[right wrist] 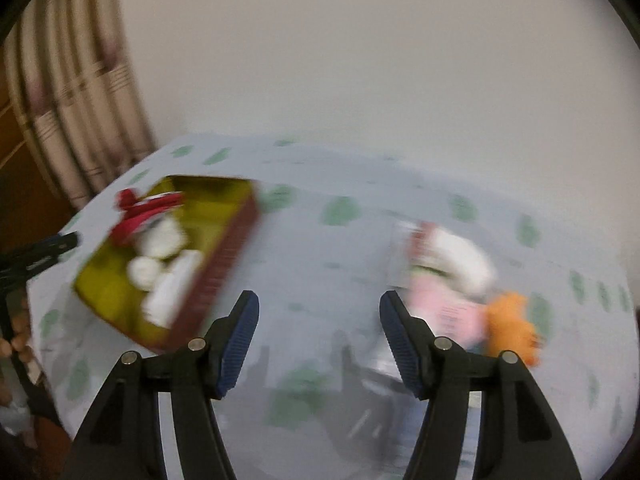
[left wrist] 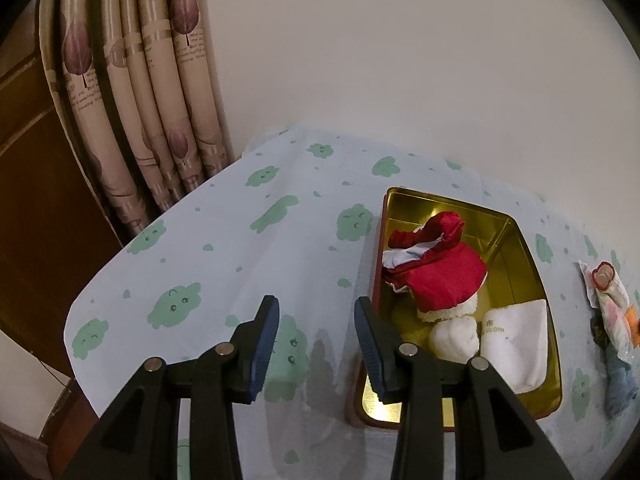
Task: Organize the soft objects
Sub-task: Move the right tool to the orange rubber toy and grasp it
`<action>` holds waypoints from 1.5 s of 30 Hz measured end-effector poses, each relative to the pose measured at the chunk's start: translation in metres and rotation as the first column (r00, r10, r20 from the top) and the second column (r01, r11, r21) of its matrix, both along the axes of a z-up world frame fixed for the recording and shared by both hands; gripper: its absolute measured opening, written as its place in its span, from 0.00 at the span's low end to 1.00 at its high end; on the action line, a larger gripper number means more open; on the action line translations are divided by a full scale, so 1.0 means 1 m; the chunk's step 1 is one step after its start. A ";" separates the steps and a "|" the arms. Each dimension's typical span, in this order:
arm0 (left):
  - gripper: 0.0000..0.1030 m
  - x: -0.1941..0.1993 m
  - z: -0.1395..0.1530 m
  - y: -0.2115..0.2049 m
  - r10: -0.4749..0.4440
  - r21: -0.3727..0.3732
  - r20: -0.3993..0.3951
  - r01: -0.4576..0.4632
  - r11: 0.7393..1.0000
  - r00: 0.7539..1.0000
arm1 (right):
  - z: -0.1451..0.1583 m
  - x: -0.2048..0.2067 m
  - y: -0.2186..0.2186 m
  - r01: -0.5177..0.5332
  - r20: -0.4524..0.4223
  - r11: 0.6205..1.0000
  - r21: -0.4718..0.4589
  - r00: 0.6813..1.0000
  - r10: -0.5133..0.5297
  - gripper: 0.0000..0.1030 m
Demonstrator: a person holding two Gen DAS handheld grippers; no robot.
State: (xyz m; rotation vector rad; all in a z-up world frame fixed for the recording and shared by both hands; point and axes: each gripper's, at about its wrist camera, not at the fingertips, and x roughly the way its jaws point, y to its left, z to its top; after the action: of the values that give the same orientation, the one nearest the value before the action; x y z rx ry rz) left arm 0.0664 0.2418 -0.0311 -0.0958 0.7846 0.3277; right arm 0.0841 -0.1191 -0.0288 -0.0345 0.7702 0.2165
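Gold-lined tin [left wrist: 516,248] at right centre of the left wrist view, standing on a tablecloth [left wrist: 240,264] printed with green clouds; it serves as the collecting place, and already holds a red garment [left wrist: 444,276], a white rolled sock [left wrist: 454,338] and a folded white cloth [left wrist: 520,344]. The left gripper [left wrist: 318,344] hangs just beside the tin's near left wall, jaws spread and empty, apparently waiting rather than steadying it. In the blurred right wrist view, the right gripper [right wrist: 318,340] has its jaws apart with nothing between them, over bare cloth between the tin [right wrist: 224,264] at centre left and the unsorted items at centre right: a pink and white packet [right wrist: 448,276] and an orange soft thing [right wrist: 508,324]. These probably come next; their exact forms cannot be told.
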 end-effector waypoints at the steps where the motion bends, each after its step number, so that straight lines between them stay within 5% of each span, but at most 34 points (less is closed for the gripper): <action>1: 0.39 0.000 0.000 -0.001 -0.002 0.003 0.000 0.002 1.000 1.000 | -0.001 0.000 -0.016 0.033 -0.002 0.999 -0.004 0.999 -0.033 0.59; 9: 0.39 0.000 0.000 -0.016 -0.037 0.052 -0.002 0.037 0.998 0.999 | -0.023 -0.004 -0.106 0.197 -0.054 0.979 -0.054 0.978 -0.200 0.60; 21: 0.39 -0.007 -0.001 -0.070 -0.181 0.039 -0.058 0.183 0.982 0.982 | -0.067 0.025 -0.128 0.212 -0.119 0.977 -0.012 0.970 -0.212 0.65; 35: 0.39 0.001 -0.015 -0.188 -0.440 -0.025 -0.168 0.442 0.897 0.882 | -0.091 0.068 -0.124 0.169 -0.121 0.985 0.012 0.979 -0.167 0.63; 39: 0.39 0.004 -0.021 -0.212 -0.472 -0.054 -0.191 0.471 0.880 0.861 | -0.091 0.071 -0.120 0.140 -0.111 0.990 0.017 0.984 -0.137 0.43; 45: 0.39 0.010 -0.027 -0.237 -0.516 -0.089 -0.214 0.510 0.856 0.829 | -0.088 0.050 -0.129 0.162 -0.082 0.987 0.011 0.984 -0.160 0.42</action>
State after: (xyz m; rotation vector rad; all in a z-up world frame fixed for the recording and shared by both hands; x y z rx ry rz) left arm 0.0764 0.0043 -0.0582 0.1324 1.0129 -0.1928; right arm 0.1341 -0.2479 -0.1170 0.0536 0.8478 0.0713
